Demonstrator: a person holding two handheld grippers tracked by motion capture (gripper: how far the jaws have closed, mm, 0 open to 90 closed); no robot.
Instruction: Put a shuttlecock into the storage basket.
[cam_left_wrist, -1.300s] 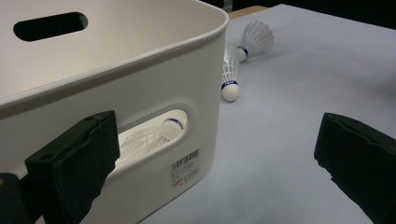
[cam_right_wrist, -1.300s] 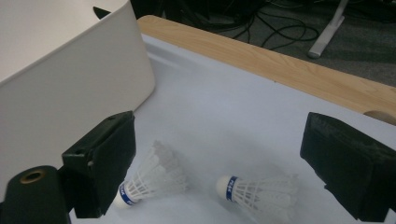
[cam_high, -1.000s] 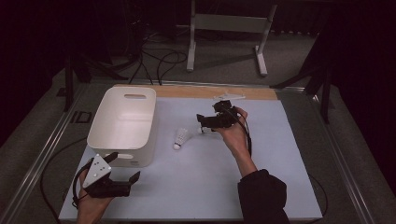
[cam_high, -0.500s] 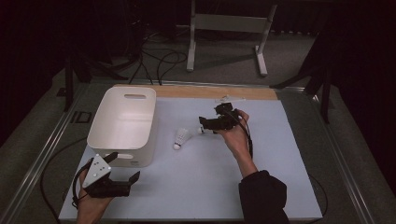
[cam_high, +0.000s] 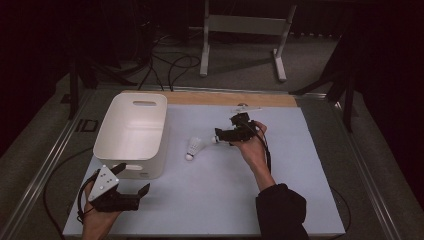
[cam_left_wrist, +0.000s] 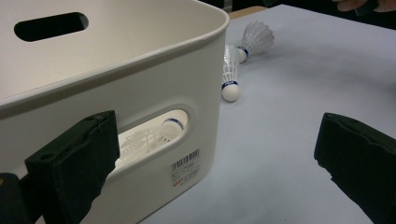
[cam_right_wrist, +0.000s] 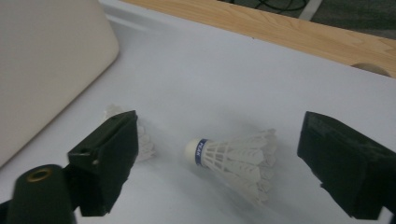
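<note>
The right tool (cam_high: 218, 136) is held wide open with nothing gripped, a feathered white shuttlecock (cam_right_wrist: 232, 154) with a rounded cork tip and blue band lying on its side on the tabletop (cam_high: 300, 165) between its jaws, and a second shuttlecock (cam_high: 193, 148) lying nearer the bin. The left tool (cam_high: 134, 186) is likewise spread open and empty, just beside the white smooth plastic bin (cam_high: 131, 131), rectangular with rounded corners. Two shuttlecocks are counted on the pale blue matte tabletop, and at least one more is seen through the bin's handle slot (cam_left_wrist: 154, 134).
</note>
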